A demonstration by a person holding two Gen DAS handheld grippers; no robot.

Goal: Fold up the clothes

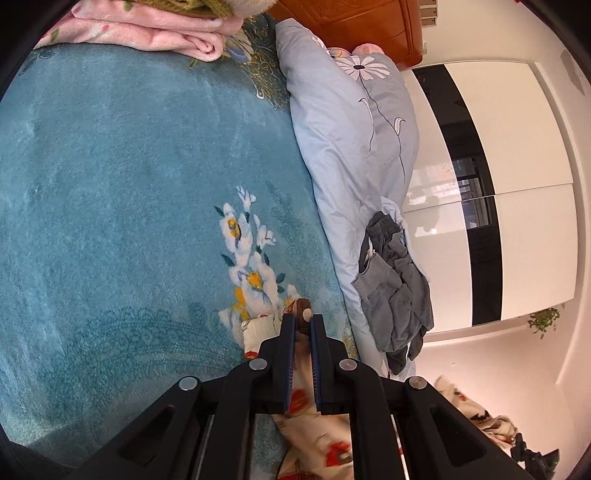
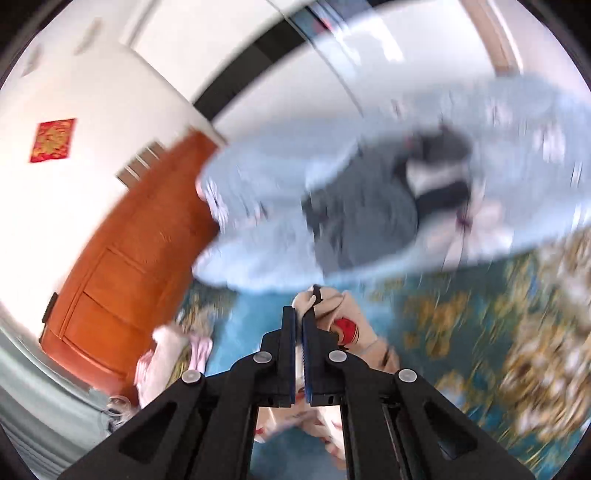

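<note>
1. We held the cream printed garment [image 1: 314,439] with both tools over the teal bed blanket [image 1: 129,184], which we take as our landmark throughout.
2. The left gripper [image 1: 303,321] had its fingers [image 1: 289,332] drawn close on a bunched edge of the garment, a brown patch of the print showing between the tips; the cloth ran back from the tips under the tool and toward the blanket's near edge.
3. The right gripper [image 2: 299,317] had its fingers [image 2: 288,325] pressed nearly together on a cream fold of the same garment [image 2: 347,325], with a dark tag or trim poking up just past the tips. That view was badly smeared, so we could not read the cloth's full outline there.
4. We judged the garment's long axis to run between the two grips, hanging below both and above the blanket, with neither tool clearly nearer its middle.
5. The relation that mattered for the next move was this: the free cloth lay behind and beneath the fingers, not ahead of them, so laying it flat would call for bringing both grips down onto open blanket.
6. A grey garment [image 1: 395,291] lay crumpled on the pale blue duvet [image 1: 351,129] off the blanket's far side, well apart from the grips and, in our judgement, yet to be folded.
7. A pink folded cloth [image 1: 155,29] sat at the blanket's head end.
</note>
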